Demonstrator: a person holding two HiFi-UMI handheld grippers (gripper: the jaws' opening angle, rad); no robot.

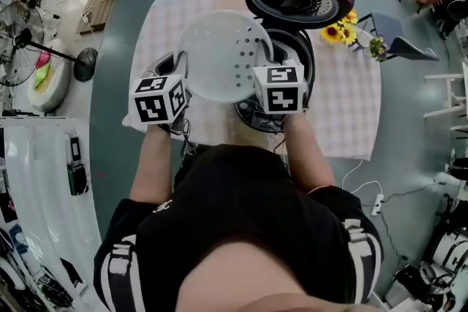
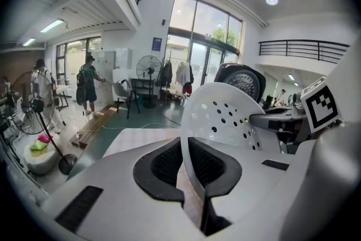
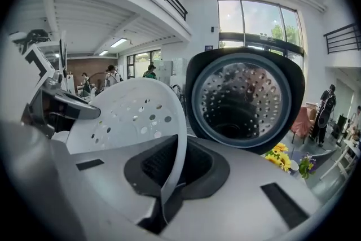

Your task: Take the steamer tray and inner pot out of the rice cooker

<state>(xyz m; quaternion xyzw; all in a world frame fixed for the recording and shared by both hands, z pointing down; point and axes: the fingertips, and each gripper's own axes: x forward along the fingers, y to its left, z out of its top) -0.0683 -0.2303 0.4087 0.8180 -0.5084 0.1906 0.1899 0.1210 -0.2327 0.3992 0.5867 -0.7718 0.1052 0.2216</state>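
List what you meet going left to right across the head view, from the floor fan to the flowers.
floor fan → left gripper → steamer tray → right gripper → sunflowers

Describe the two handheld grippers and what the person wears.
The left claw and right claw have smooth pale grey bodies with black ribbed pads. Each carries a white cube printed with black square markers. The person wears a black short-sleeved top with white stripes at the sleeves.
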